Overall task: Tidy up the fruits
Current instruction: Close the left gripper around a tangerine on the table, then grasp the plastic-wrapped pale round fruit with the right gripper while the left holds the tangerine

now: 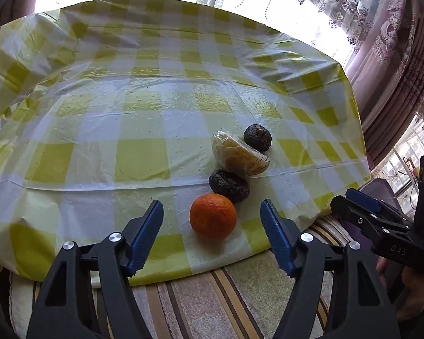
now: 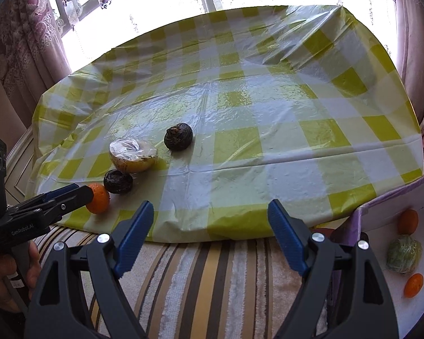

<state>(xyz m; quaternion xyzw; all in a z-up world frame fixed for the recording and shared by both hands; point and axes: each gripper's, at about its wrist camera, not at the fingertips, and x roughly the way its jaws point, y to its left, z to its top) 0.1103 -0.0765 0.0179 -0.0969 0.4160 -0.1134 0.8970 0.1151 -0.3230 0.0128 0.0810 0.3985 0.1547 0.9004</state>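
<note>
An orange (image 1: 212, 219) lies near the front edge of the checked table, straight ahead of my open left gripper (image 1: 212, 212), between its fingertips but not touched. Behind it lie a dark wrinkled fruit (image 1: 229, 186), a plastic-wrapped yellow fruit half (image 1: 238, 154) and a second dark fruit (image 1: 257, 138). The right wrist view shows the same orange (image 2: 99, 199), dark fruits (image 2: 118, 181) (image 2: 178, 136) and wrapped half (image 2: 132, 155) at left. My right gripper (image 2: 210, 212) is open and empty, over the table's front edge. A white box (image 2: 381, 220) at right holds two oranges (image 2: 408, 221) (image 2: 413, 285) and a wrapped green fruit (image 2: 404, 257).
The table wears a yellow-green checked plastic cloth (image 1: 144, 107). A striped cushion (image 2: 212, 276) lies below the front edge. Curtains (image 1: 387, 42) and bright windows stand behind. The right gripper's body (image 1: 381, 223) shows at the right of the left wrist view.
</note>
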